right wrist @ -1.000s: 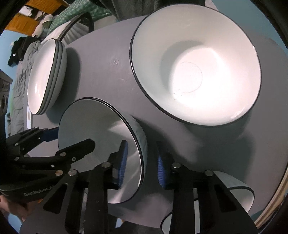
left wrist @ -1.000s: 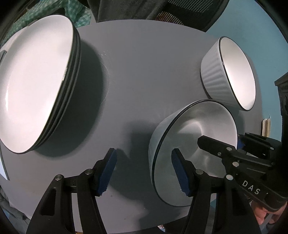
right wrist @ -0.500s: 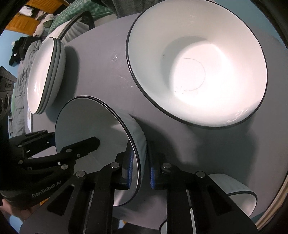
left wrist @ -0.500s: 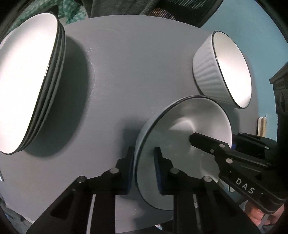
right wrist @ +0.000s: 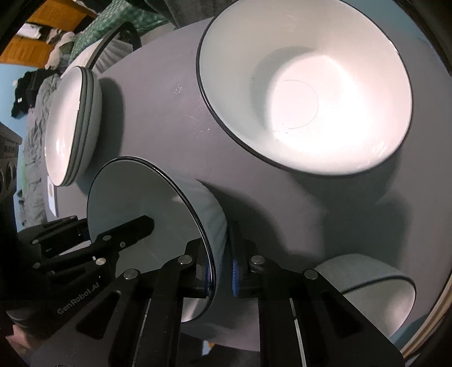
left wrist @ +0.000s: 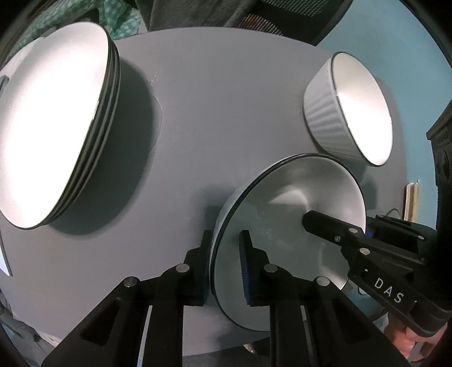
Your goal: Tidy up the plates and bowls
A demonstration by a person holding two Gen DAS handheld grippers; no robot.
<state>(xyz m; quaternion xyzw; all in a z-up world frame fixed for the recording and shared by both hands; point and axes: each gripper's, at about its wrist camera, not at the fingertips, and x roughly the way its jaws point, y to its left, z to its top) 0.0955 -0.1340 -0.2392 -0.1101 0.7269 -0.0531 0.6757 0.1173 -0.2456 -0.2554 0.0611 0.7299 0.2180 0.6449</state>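
Note:
A small white bowl with a dark rim is held between both grippers over the grey round table. My left gripper is shut on its left rim. My right gripper is shut on its right rim; it also shows in the left wrist view. A stack of white plates sits at the left. A ribbed white bowl sits at the far right.
Another white bowl sits near the table's front right edge. A chair back stands behind the table. A white paper lies by the plate stack.
Both grippers closed on the small bowl's rim a second ago and still hold it. The bowl now appears lifted a little, and both views have shifted slightly.

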